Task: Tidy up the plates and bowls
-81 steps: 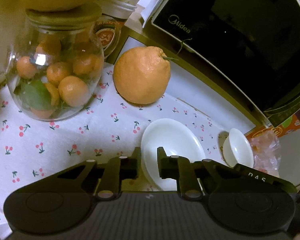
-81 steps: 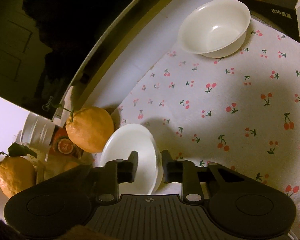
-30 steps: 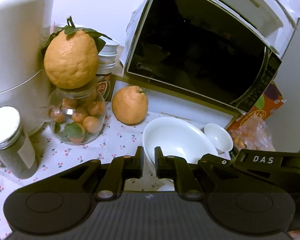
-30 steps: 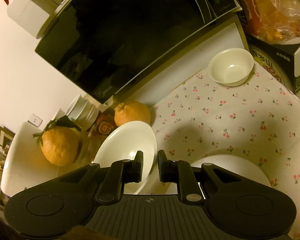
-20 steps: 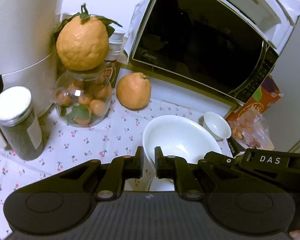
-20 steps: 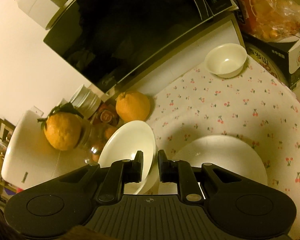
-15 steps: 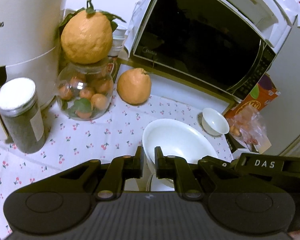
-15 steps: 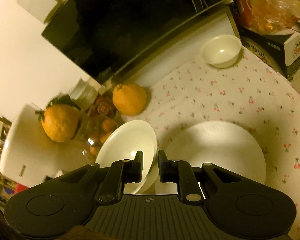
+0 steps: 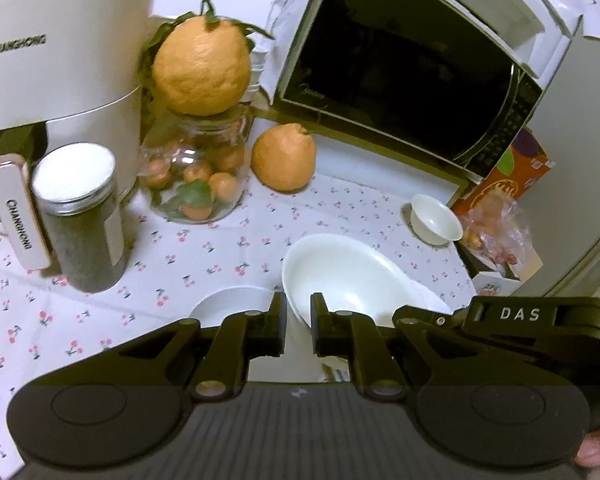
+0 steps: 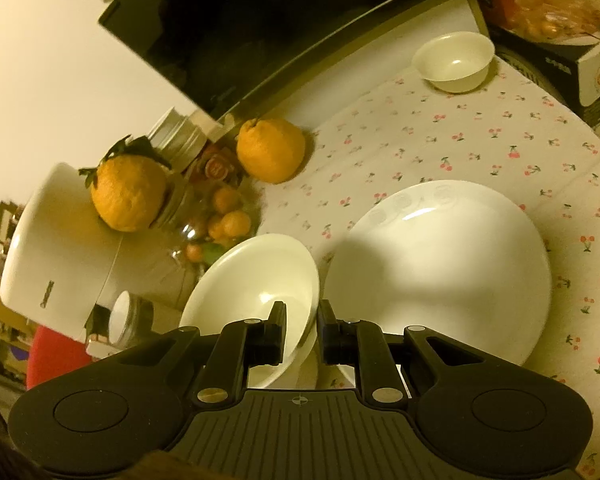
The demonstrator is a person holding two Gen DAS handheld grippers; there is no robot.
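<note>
A white tablecloth printed with small red cherries (image 10: 480,136) is spread over the counter below a black-fronted microwave oven (image 9: 404,68). A deep white ceramic bowl (image 10: 256,288) is held tilted above the cloth, its rim clamped by the left gripper (image 9: 298,322) and by the right gripper (image 10: 302,330). A wide white dinner plate (image 10: 448,264) is set just beside it, and a small white bowl (image 10: 454,62) is placed near the oven.
</note>
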